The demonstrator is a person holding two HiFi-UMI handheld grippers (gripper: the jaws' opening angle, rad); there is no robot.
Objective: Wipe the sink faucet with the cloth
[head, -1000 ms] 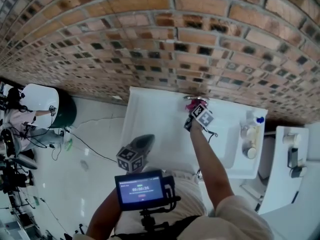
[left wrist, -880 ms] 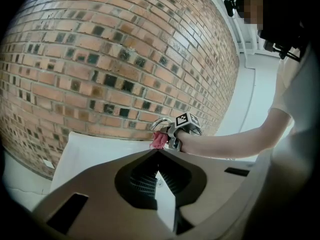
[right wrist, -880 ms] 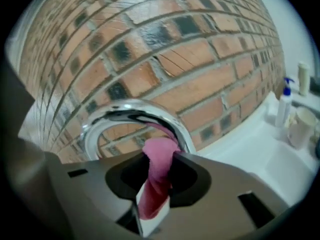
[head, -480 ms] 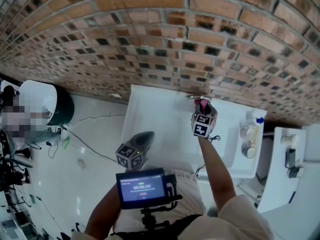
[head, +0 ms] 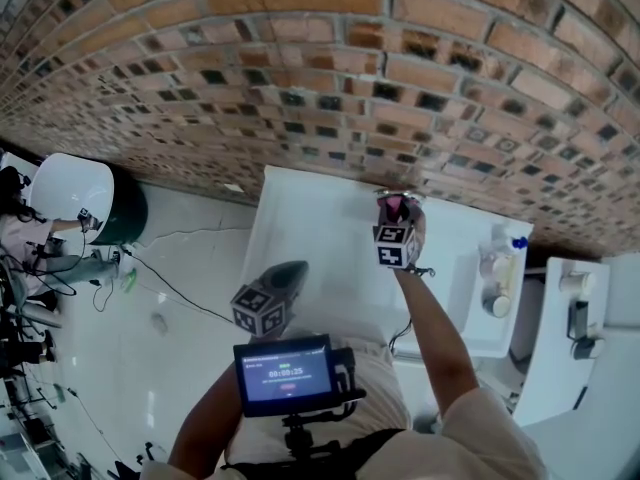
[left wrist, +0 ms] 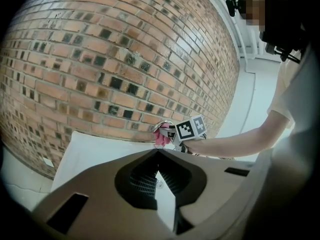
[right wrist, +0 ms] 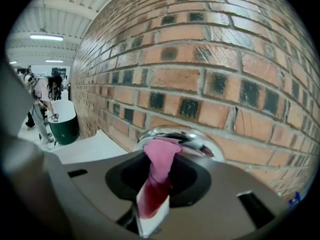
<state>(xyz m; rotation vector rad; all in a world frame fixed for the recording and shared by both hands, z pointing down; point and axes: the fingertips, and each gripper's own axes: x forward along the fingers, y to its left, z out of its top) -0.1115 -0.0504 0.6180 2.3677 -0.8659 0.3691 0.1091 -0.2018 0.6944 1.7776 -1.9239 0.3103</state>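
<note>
Two hand-held grippers are at a white sink [head: 310,230] set against a brick wall [head: 300,68]. At the back rim of the basin, the right gripper [head: 397,208] has its jaws pinched on a pink cloth [right wrist: 160,160]. The cloth's free end lies bunched against the rounded chrome faucet [right wrist: 201,140], just below the bricks. The gripper's marker cube faces the head camera, above the person's outstretched forearm [head: 425,318].

Meanwhile the left gripper [head: 292,273] hovers over the sink's near-left corner, well apart from the faucet. Its jaws are pressed together with nothing between them and point toward the wall. From its own view, the cloth shows as a pink wad beside the other gripper's cube.

On the sink's right ledge stands a bottle [head: 505,253] with a blue top. A small lit screen [head: 285,373] sits mounted at the person's chest.
</note>
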